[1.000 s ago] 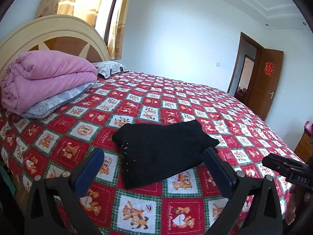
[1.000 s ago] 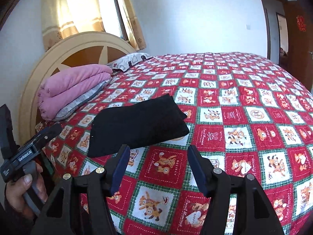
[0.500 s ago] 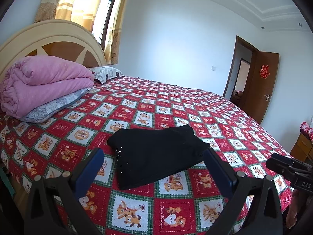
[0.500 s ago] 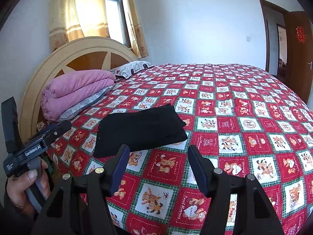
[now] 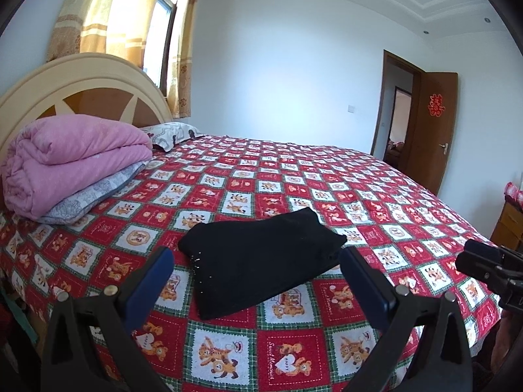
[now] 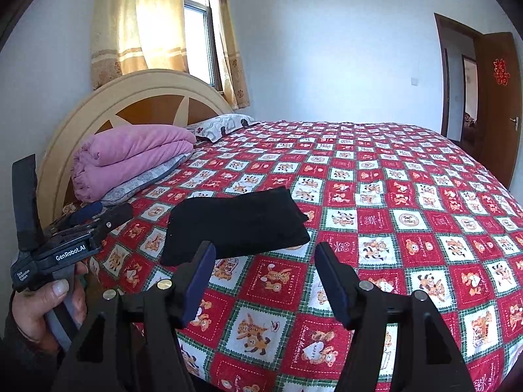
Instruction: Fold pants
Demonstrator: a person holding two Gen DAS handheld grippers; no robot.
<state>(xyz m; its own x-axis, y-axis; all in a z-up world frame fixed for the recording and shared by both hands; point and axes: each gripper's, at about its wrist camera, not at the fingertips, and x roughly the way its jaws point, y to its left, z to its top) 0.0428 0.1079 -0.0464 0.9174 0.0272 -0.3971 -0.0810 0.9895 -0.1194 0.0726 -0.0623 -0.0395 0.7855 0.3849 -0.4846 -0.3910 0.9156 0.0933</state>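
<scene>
Already folded into a compact dark rectangle, the black pants [image 5: 261,261] lie flat on the red patchwork bedspread [image 5: 327,196], near the close edge of the bed and well apart from the rolled pink quilt [image 5: 72,160] stacked on a grey pillow [image 5: 94,196] by the headboard [image 5: 81,88] at far left. Both tools hover short of the bundle and touch nothing: the left hand-held gripper [image 5: 258,281] is released, its blue pads spread wide with only bedspread and the near end of the pants framed between them, and the right hand-held gripper [image 6: 264,277] is likewise released, holding nothing. In the right wrist view a hand [image 6: 42,310] grips the left tool's handle at lower left. Judging by the tidy stack, the folding looks essentially done, with at most a final smoothing or squaring of edges left. How many layers the fold contains cannot be made out, since the dark fabric swallows its creases; a row of tiny pale specks along the near left edge is too small to identify. The bed's near corner is cut off behind the tool frames.
</scene>
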